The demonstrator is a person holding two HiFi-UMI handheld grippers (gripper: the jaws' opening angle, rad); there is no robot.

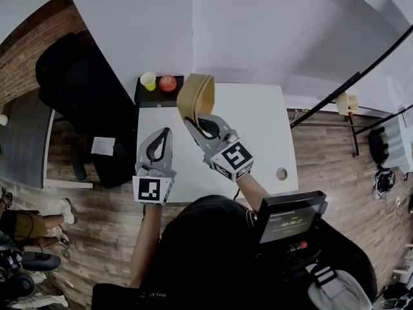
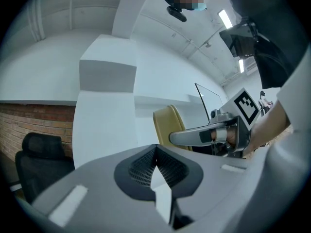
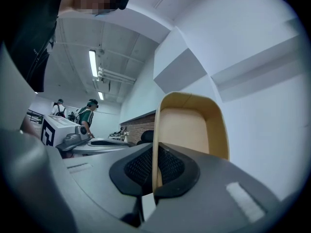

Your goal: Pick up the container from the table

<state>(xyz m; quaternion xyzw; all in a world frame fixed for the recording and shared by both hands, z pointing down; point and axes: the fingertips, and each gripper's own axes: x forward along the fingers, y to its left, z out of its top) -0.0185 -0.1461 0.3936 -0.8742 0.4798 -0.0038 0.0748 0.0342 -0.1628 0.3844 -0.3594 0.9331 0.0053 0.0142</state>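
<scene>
Right gripper view: R gripper (image 3: 154, 152) pinched on container (image 3: 187, 130) wall, frame centre. I'd grip firm, lift level. L gripper (image 2: 154, 154) closed, empty.

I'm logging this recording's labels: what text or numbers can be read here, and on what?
"00:00:17", roughly, on the chest-mounted screen; the line above it is too small to read.
Print on the dark shirt: too blurred.
Marker cubes: patterns only, no words.
</scene>
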